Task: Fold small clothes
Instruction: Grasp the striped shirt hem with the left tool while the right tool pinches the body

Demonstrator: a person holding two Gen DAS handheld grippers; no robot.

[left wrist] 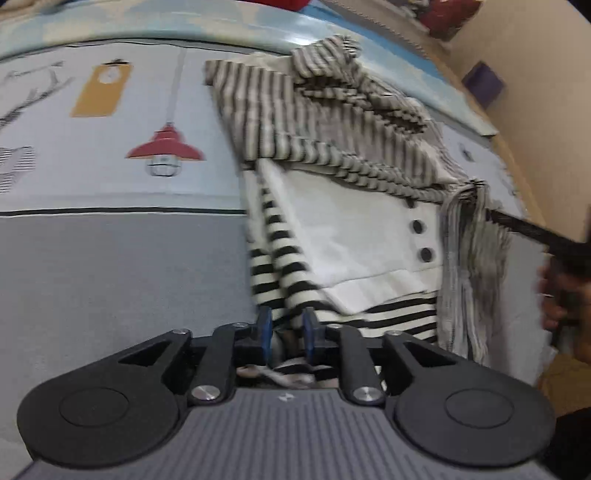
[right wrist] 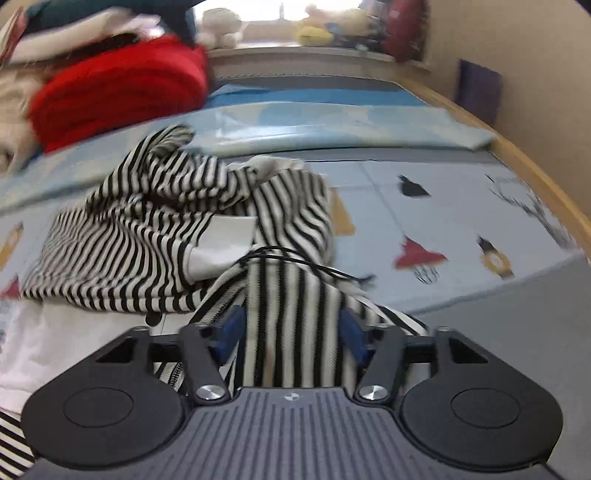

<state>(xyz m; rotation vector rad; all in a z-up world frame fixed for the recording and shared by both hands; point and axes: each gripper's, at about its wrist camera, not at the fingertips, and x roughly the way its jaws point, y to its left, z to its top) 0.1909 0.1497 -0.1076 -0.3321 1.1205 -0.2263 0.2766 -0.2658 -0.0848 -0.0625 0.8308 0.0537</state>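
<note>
A small black-and-white striped garment (left wrist: 325,147) with a white front panel and dark buttons (left wrist: 423,240) lies partly folded on a bed covered by a pale blue printed sheet (left wrist: 110,177) showing red lamps and an orange tag. In the left wrist view the left gripper (left wrist: 287,332) sits at the near hem of the garment, its blue pads (left wrist: 264,332) a narrow gap apart with a fold of striped cloth between them; motion blur makes it impossible to tell whether they actually press on the cloth. At the right edge of that view the right gripper's black finger (left wrist: 532,230) reaches in, with a bunch of striped cloth hanging off its tip, beside a person's hand (left wrist: 557,291). In the right wrist view the right gripper (right wrist: 291,334) has its blue pads (right wrist: 231,332) spread fairly wide, and a broad hanging band of the striped garment (right wrist: 147,236) fills the space between them, touching both sides. Beyond the garment, a pile of red fabric (right wrist: 118,92) and other clothes sits at the far left of the bed, and soft toys (right wrist: 221,26) line a sill at the back.
</note>
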